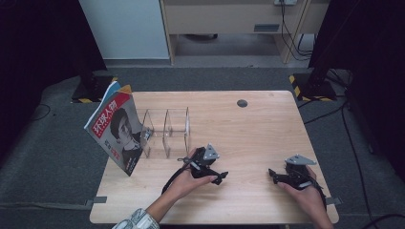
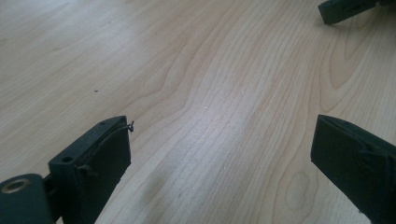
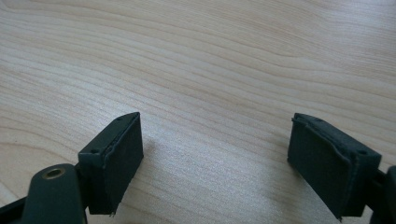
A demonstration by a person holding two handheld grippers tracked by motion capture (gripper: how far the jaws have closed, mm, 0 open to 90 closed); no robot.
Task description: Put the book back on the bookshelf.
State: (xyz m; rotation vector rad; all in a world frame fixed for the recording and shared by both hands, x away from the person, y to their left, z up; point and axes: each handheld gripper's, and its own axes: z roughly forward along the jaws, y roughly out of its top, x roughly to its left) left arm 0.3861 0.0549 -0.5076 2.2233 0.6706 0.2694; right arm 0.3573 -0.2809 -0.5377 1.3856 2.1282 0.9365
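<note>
A magazine [image 1: 116, 129] with a red cover and a portrait leans against the left end of a clear acrylic divider rack [image 1: 167, 131] on the wooden table [image 1: 248, 129]. My left gripper [image 1: 222, 177] rests low over the table's front middle, just right of the rack, jaws pointing right. Its own view shows it open [image 2: 219, 154] over bare wood, with a tip of the other gripper [image 2: 343, 10] at top right. My right gripper [image 1: 271, 174] lies near the front right edge, jaws pointing left. It is open [image 3: 215, 154] with nothing between its pads.
A dark round grommet [image 1: 242, 103] sits in the table near the far edge. Black stands with yellow-striped bases [image 1: 310, 86] flank the table on the grey carpet. Cables trail on the floor at the right. A pale cabinet [image 1: 229, 19] stands behind.
</note>
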